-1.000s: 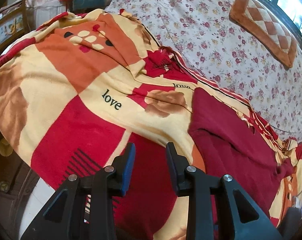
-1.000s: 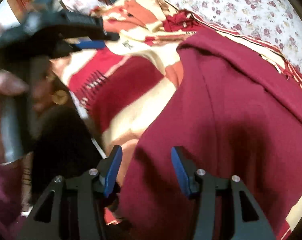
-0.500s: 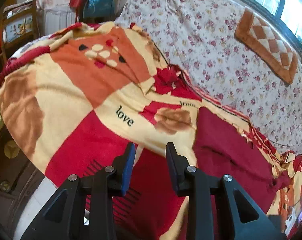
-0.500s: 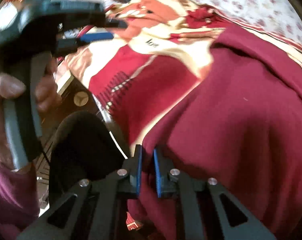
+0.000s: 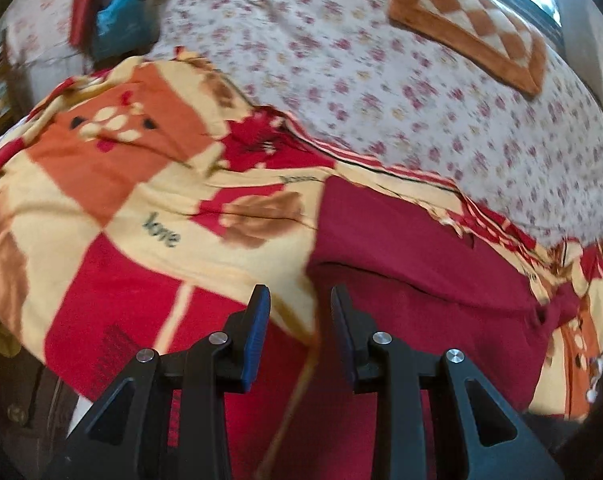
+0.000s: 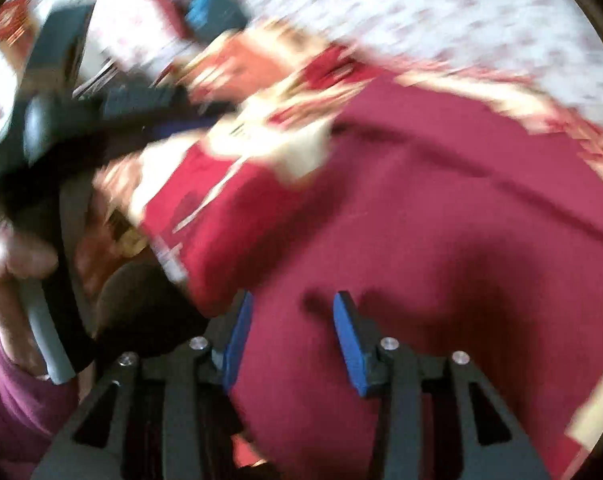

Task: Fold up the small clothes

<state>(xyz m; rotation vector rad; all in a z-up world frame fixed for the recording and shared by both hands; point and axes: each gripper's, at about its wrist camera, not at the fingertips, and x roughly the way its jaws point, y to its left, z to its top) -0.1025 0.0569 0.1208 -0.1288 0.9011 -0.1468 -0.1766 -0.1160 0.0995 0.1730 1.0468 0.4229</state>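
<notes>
A dark maroon garment (image 5: 413,280) lies on a red, orange and cream patterned blanket (image 5: 113,184); it fills most of the right wrist view (image 6: 441,240). My left gripper (image 5: 299,320) is open and empty, just above the blanket at the garment's near left edge. My right gripper (image 6: 289,328) is open, low over the garment's near part, with cloth showing between its fingers. The right wrist view is blurred. The left gripper's body and the hand that holds it (image 6: 61,160) show at the left of that view.
A floral bedsheet (image 5: 381,80) covers the bed beyond the blanket. An orange and cream checked mat (image 5: 473,28) lies at the far right. A blue bag (image 5: 121,28) and furniture stand at the far left. The bed's edge drops at the left.
My right gripper, shut on the garment's edge half a second ago, has opened. My left gripper has swung to the right toward the garment and stays open.
</notes>
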